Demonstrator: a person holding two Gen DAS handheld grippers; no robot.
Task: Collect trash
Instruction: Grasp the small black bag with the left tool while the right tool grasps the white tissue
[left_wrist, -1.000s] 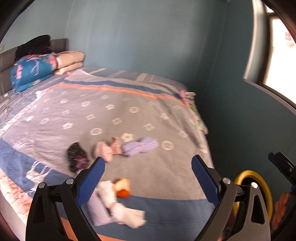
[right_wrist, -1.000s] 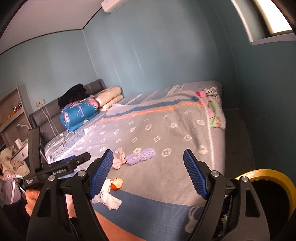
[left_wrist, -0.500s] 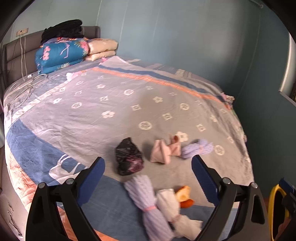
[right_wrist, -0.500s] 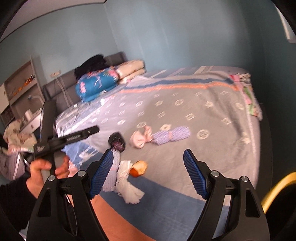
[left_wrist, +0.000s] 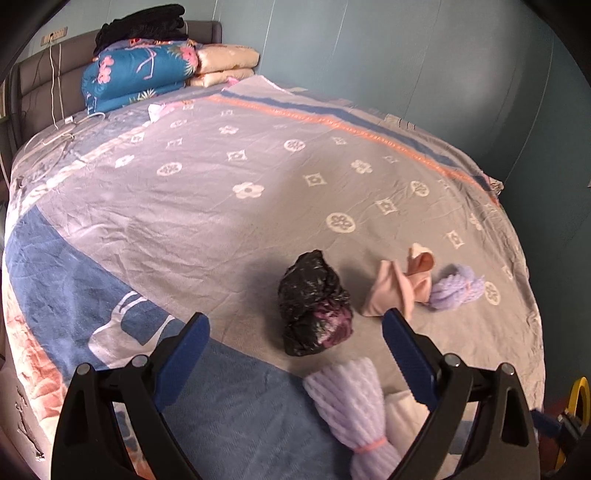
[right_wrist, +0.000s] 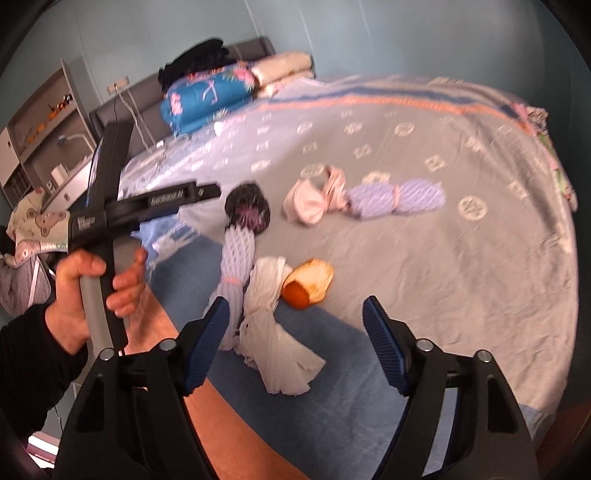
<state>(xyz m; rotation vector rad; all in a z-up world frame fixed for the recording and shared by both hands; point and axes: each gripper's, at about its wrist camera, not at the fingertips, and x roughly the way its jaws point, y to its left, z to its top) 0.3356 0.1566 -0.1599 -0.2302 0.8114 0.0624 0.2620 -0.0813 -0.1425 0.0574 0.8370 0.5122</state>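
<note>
White wrapper seemingly ahead of right claw.

Dim bluish light, fisheye-bent edges, motion blur in right view.

Grey patterned bedspread is covering the bed, blue band running along the near edge. Folded blue floral quilt is sitting far left against the grey headboard, black clothes lying on top, cream folded bedding just right of it. Shelf unit is standing far left.
</note>
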